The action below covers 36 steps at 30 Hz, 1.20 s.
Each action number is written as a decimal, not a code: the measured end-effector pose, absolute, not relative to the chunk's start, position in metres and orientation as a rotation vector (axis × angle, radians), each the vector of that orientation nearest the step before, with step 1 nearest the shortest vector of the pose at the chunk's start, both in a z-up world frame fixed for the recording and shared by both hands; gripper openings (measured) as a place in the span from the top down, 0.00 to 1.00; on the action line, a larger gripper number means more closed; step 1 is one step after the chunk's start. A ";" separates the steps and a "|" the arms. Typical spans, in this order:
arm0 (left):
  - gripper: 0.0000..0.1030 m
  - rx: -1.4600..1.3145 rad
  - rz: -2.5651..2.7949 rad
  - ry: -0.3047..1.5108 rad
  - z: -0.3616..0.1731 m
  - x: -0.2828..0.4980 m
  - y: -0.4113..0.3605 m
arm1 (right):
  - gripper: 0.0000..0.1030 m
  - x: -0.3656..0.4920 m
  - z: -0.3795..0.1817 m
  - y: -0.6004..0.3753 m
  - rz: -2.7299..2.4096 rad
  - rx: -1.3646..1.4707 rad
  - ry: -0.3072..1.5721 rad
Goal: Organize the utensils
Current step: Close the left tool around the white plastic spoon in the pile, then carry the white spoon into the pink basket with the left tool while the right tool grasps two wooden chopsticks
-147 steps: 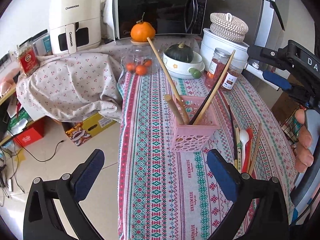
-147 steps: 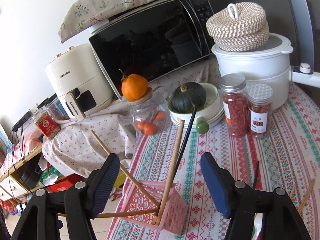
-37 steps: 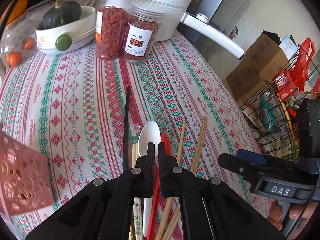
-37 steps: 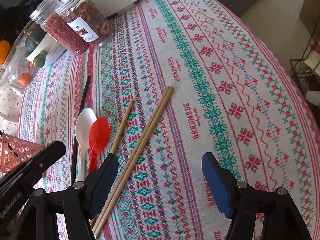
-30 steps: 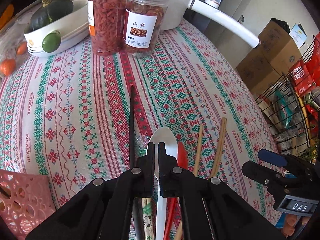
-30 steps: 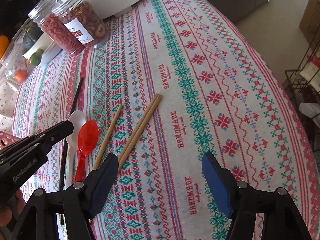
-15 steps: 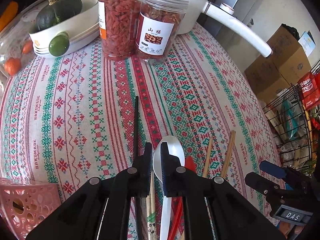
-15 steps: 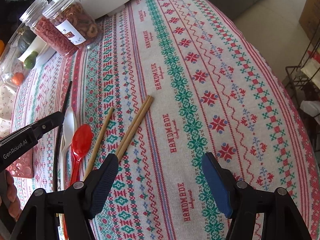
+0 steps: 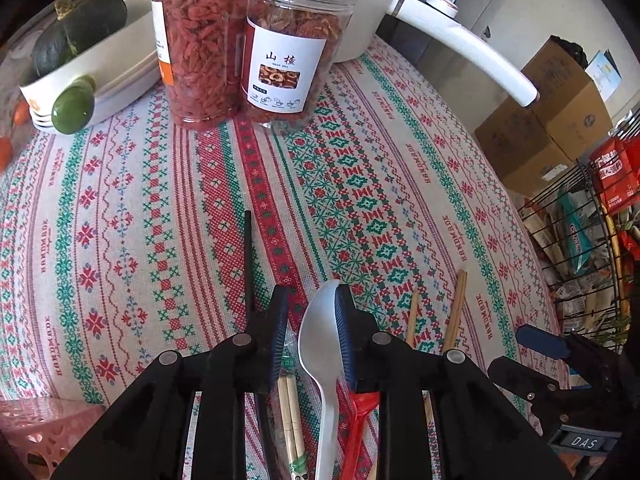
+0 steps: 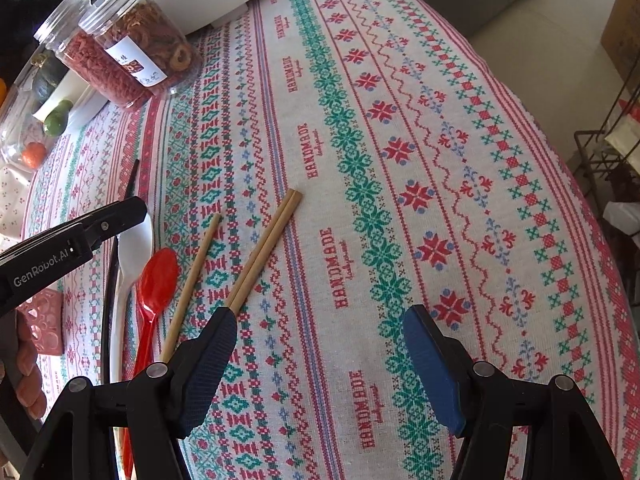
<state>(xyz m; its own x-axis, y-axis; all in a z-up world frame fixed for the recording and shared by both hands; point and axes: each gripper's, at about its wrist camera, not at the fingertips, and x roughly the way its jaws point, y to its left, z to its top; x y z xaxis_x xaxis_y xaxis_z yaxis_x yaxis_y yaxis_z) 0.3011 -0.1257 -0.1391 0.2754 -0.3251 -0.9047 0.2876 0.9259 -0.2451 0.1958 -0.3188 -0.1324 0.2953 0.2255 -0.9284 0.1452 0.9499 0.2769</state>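
My left gripper [image 9: 310, 304] is open a little, its jaws on either side of the bowl of a white spoon [image 9: 320, 340] lying on the patterned tablecloth. Beside the spoon lie a red spoon [image 10: 154, 280], a black chopstick [image 9: 248, 256], a wrapped chopstick pair [image 9: 292, 412] and loose wooden chopsticks [image 10: 264, 248]. My right gripper [image 10: 316, 332] is wide open and empty, hovering over the cloth just right of the wooden chopsticks. A corner of the pink perforated utensil basket [image 9: 44, 428] shows at lower left.
Two jars of red dried fruit [image 9: 280, 48], a white pot with a long handle [image 9: 460, 44] and a white bowl holding a green squash [image 9: 80, 40] stand at the back. The table edge [image 10: 580, 184] curves down on the right, beside a wire rack [image 9: 592, 240] and cardboard box.
My left gripper has opened from shut to a narrow gap and moved forward, so the white spoon's bowl now sits between its jaws. The right gripper drifted slightly over the cloth.
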 end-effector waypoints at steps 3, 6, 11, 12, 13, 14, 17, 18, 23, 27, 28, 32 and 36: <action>0.85 -0.050 -0.462 1.241 -0.143 0.300 -0.128 | 0.28 0.196 -0.132 -0.321 0.053 0.335 1.275; 0.96 -0.016 -0.470 1.236 -0.144 0.293 -0.134 | 0.28 0.196 -0.134 -0.323 0.049 0.334 1.279; 0.96 0.014 -0.434 1.112 -0.123 0.268 -0.136 | 0.28 0.197 -0.133 -0.324 0.049 0.346 1.275; 0.96 0.038 -0.419 1.076 -0.115 0.260 -0.137 | 0.30 0.197 -0.132 -0.323 0.051 0.354 1.269; 0.96 0.051 -0.407 1.039 -0.106 0.251 -0.137 | 0.34 0.199 -0.131 -0.323 0.054 0.366 1.264; 0.96 0.056 -0.397 1.005 -0.097 0.241 -0.135 | 0.37 0.200 -0.130 -0.323 0.058 0.381 1.263; 0.96 0.072 -0.361 0.900 -0.071 0.214 -0.125 | 0.47 0.206 -0.134 -0.316 0.073 0.424 1.278; 0.96 0.068 -0.355 0.866 -0.063 0.205 -0.121 | 0.50 0.207 -0.136 -0.311 0.077 0.429 1.285; 0.96 0.020 -0.322 0.758 -0.024 0.168 -0.091 | 0.51 0.214 -0.139 -0.283 0.058 0.378 1.295; 0.96 -0.007 -0.292 0.687 -0.002 0.137 -0.069 | 0.54 0.215 -0.140 -0.253 -0.002 0.158 1.291; 0.96 -0.013 -0.281 0.674 0.001 0.130 -0.064 | 0.59 0.215 -0.140 -0.246 -0.022 0.101 1.289; 0.96 -0.050 -0.250 0.642 0.010 0.108 -0.042 | 0.79 0.213 -0.140 -0.243 -0.018 0.074 1.285; 0.96 -0.072 -0.227 0.589 0.021 0.095 -0.020 | 0.91 0.208 -0.141 -0.262 0.025 0.180 1.284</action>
